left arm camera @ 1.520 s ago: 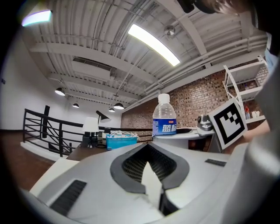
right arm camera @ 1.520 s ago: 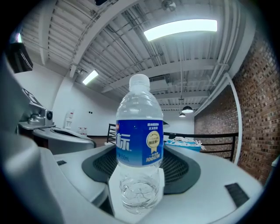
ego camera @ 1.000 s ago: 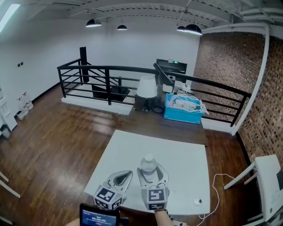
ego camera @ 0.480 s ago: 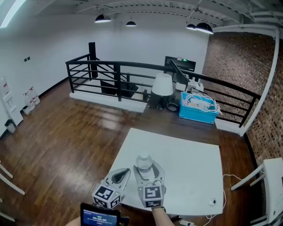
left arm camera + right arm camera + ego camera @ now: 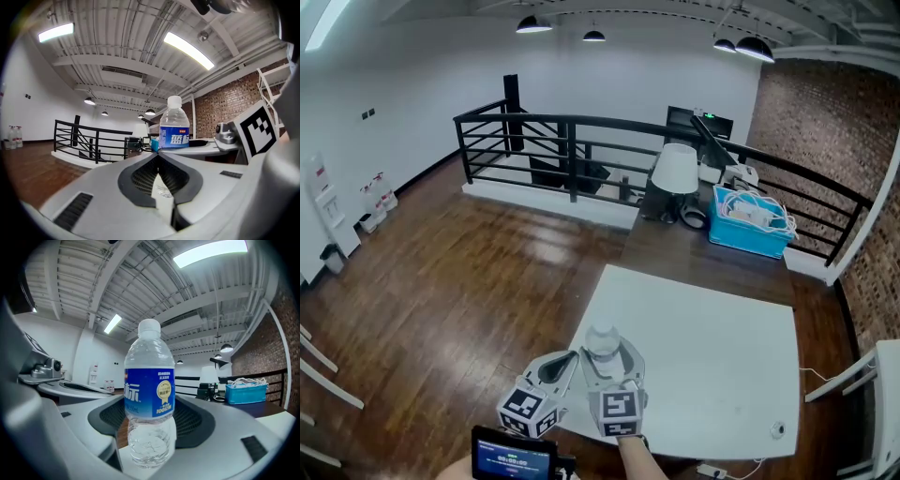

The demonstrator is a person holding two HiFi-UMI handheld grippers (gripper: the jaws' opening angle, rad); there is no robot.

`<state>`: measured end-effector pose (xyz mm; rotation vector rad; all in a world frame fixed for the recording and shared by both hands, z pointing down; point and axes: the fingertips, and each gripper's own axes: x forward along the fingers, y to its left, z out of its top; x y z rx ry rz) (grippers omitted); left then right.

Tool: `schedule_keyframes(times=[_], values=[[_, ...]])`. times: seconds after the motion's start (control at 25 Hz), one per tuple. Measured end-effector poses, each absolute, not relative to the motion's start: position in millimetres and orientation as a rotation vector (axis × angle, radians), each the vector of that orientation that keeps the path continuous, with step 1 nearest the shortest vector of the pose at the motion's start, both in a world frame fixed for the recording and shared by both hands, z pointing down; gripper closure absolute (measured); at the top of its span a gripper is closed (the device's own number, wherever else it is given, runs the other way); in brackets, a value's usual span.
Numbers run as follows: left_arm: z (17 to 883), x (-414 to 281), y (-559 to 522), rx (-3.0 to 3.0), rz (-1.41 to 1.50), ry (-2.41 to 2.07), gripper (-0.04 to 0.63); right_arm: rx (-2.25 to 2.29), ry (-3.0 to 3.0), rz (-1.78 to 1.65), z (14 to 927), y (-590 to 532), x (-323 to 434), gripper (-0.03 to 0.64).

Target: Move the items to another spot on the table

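1. Right gripper: jaws set wide and clamped on the water bottle. In the right gripper view I see the dark pads pressing its clear lower body from both sides, with the blue label above them.
2. The bottle is upright, cap on, over the near left corner of the white table. I cannot tell whether its base touches the top.
3. Left gripper: jaws together at the tips, nothing between them. It sits just beside the right one, at the table's left edge.
4. Beyond the table's far end there is a blue crate of cables and a white lampshade, in front of the black railing.
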<state>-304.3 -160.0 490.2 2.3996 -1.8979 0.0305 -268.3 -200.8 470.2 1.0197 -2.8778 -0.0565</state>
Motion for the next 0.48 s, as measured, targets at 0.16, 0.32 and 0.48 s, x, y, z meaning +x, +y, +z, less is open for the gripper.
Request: schedule_keyframes(times=[0.16,0.32,0.48], values=[[495.7,-319.1,-161.2,2.395,0.070,-1.893,0.584,1.030,-2.886,-0.062,483.1,-205.9,-281.6,0.328],[507.9,-333.4,-158.0,2.393,0.094,-1.888,0.584,1.040,-2.866,-0.033,508.9,-209.9,-293.2,0.328],[516.5,-348.7,-154.4,2.375,0.129,-1.892,0.584,1.046,-2.842,0.019,541.5,-213.7,-306.4,0.328]])
